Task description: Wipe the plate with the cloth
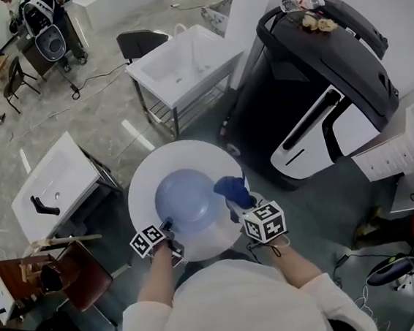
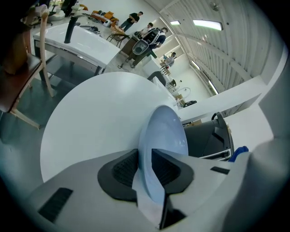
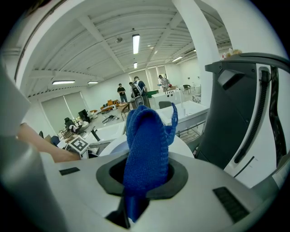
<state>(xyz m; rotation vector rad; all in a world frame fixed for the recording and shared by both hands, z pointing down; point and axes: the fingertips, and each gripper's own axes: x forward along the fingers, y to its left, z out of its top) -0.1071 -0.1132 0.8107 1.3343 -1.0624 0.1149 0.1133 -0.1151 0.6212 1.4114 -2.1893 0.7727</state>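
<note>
A pale blue plate (image 1: 188, 200) is held over the round white table (image 1: 142, 179), tilted up on its near-left rim. My left gripper (image 1: 166, 226) grips that rim; in the left gripper view the plate (image 2: 165, 131) stands edge-on between the two dark pads of the left gripper (image 2: 145, 170), which press on both faces. My right gripper (image 1: 234, 204) is at the plate's right edge, shut on a blue knitted cloth (image 1: 231, 188). In the right gripper view the cloth (image 3: 147, 145) rises bunched out of the right gripper (image 3: 145, 176).
A large black and white machine (image 1: 324, 90) stands close on the right. Behind the table is a white sink stand (image 1: 182, 64). To the left are a white basin unit (image 1: 51, 188) and a wooden chair (image 1: 49, 269). People stand far off at top left.
</note>
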